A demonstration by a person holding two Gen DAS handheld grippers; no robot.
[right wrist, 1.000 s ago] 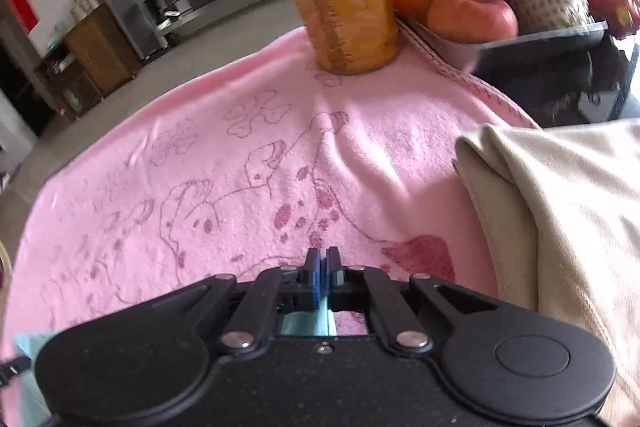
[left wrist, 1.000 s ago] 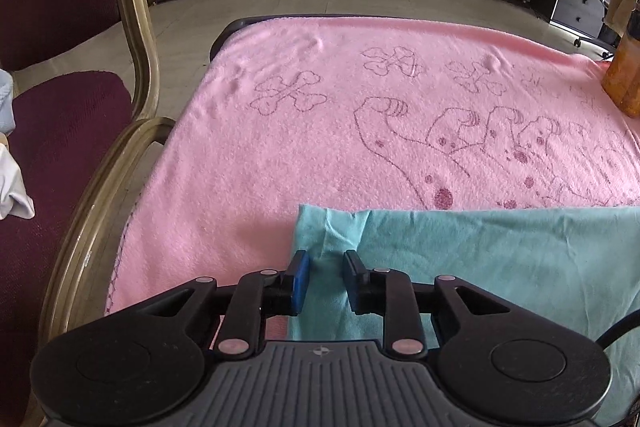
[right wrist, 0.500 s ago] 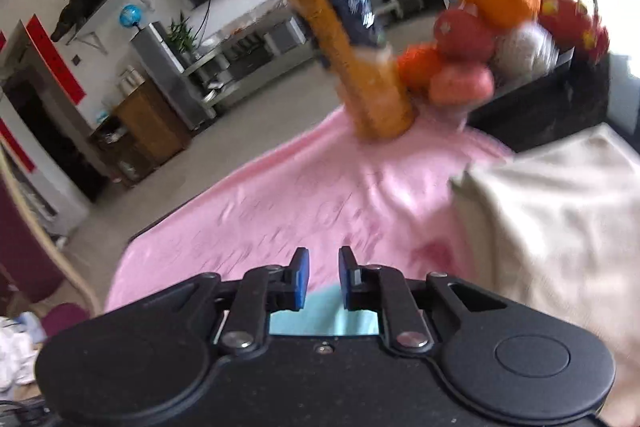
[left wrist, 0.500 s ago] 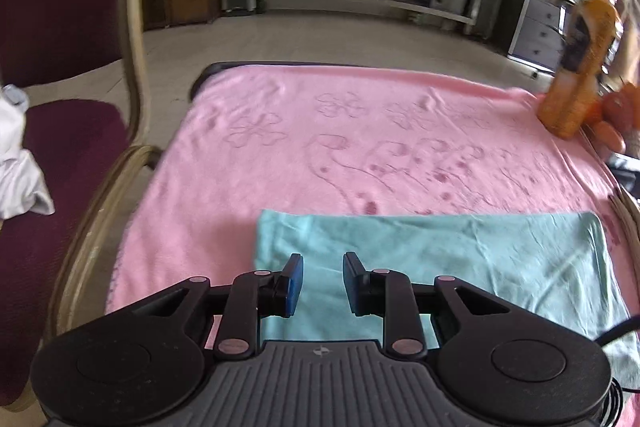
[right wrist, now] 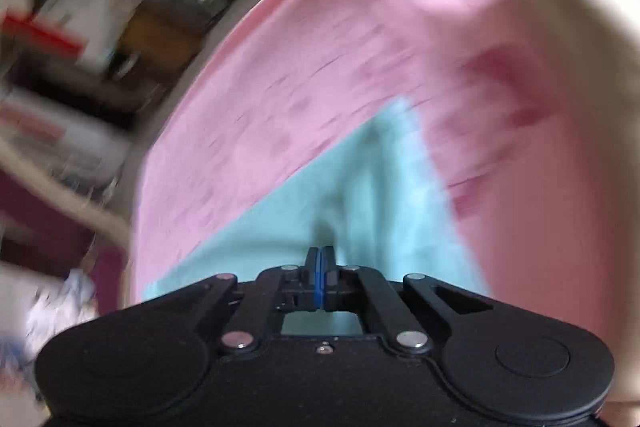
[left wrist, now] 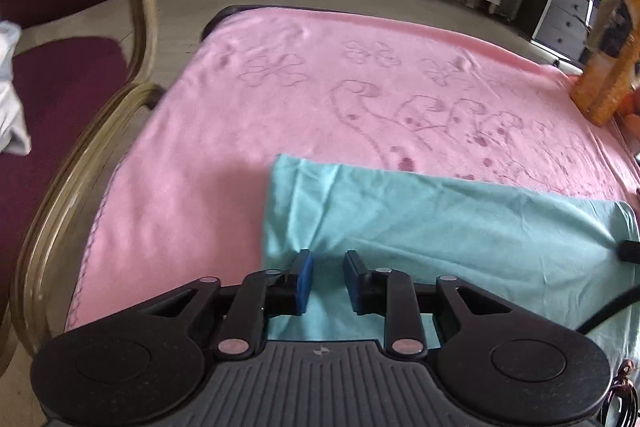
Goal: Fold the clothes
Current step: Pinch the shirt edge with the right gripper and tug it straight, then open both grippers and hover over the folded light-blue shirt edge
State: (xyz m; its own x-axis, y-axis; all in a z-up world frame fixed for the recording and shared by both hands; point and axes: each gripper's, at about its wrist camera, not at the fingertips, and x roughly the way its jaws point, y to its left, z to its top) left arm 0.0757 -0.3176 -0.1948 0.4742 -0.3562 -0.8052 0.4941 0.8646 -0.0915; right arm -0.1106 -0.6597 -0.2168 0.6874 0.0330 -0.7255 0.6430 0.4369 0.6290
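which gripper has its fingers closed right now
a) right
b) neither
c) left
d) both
a: the right gripper has its blue pads pressed together over the teal cloth, though blur hides whether it pinches fabric; the left gripper shows a clear gap between its fingers above the same cloth.

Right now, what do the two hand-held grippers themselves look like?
Both alike: left hand-held gripper and right hand-held gripper have black bodies, blue finger pads, silver pivot pins, round side discs. The left one shows a ribbed grey top with a small logo; a black cable runs beside it.
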